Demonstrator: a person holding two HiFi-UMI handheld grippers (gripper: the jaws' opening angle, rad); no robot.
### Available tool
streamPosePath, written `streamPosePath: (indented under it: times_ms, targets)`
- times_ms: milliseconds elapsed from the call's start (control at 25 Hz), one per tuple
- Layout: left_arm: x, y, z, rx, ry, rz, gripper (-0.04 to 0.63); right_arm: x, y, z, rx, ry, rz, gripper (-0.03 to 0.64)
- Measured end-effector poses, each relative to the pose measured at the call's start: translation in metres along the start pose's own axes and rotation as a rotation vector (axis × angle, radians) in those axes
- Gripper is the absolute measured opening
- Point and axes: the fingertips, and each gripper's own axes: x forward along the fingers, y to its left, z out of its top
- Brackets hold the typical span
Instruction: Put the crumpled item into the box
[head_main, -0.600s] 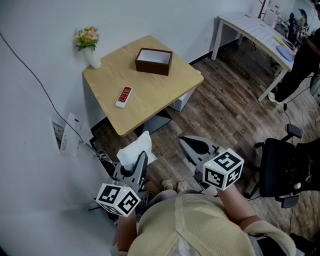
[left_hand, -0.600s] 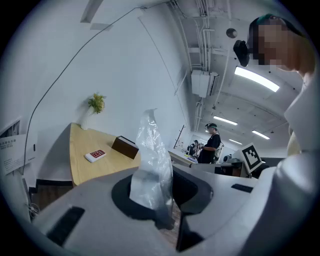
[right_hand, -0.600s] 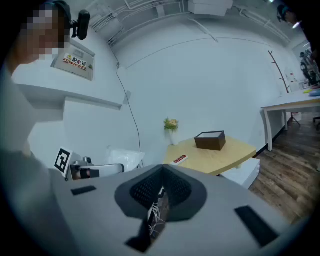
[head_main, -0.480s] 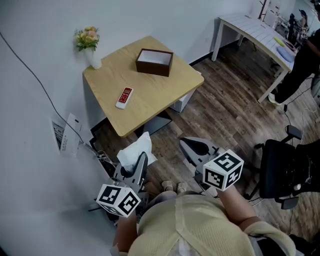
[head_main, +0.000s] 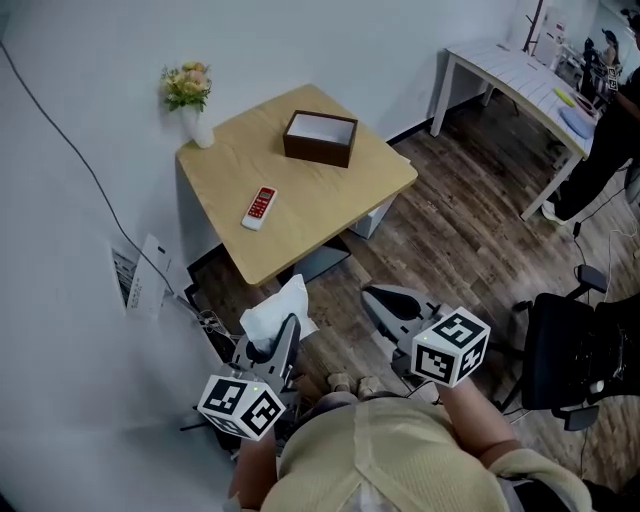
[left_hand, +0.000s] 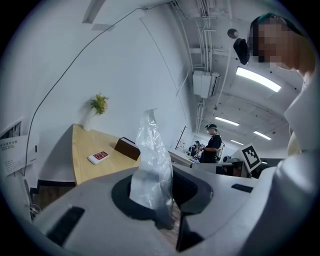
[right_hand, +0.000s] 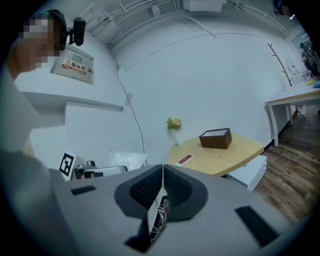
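Observation:
My left gripper (head_main: 283, 325) is shut on a crumpled clear plastic bag (head_main: 276, 309), which sticks up from between the jaws (left_hand: 150, 165). It hangs low over the floor, short of the wooden table (head_main: 330, 190). The dark brown open box (head_main: 320, 137) with a white inside stands on the table's far part; in the left gripper view the box (left_hand: 127, 148) shows beyond the bag. My right gripper (head_main: 388, 300) is shut with nothing in it (right_hand: 162, 175), to the right of the left one.
A red-and-white remote (head_main: 260, 207) lies on the table near its left edge. A vase of flowers (head_main: 190, 95) stands at the far corner by the wall. A white table (head_main: 520, 75), a black chair (head_main: 580, 350) and a person (head_main: 610, 110) are at the right.
The table and box have shifted slightly down and right in the head view. Both grippers keep their hold and stance.

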Motion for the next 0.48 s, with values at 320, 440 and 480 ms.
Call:
streamPosePath:
  times_ms: [320, 440, 480]
  targets:
    - [-0.002, 0.008, 0.005, 0.000, -0.016, 0.002, 0.080, 0.012, 0.006, -0.006, -0.012, 0.042, 0.019, 0.032]
    - [-0.004, 0.011, 0.005, 0.002, -0.016, 0.002, 0.080, 0.017, 0.009, -0.005, -0.007, 0.041, 0.024, 0.032]
    - [-0.004, 0.013, 0.005, 0.002, -0.016, 0.003, 0.080, 0.019, 0.010, -0.006, -0.006, 0.043, 0.025, 0.032]
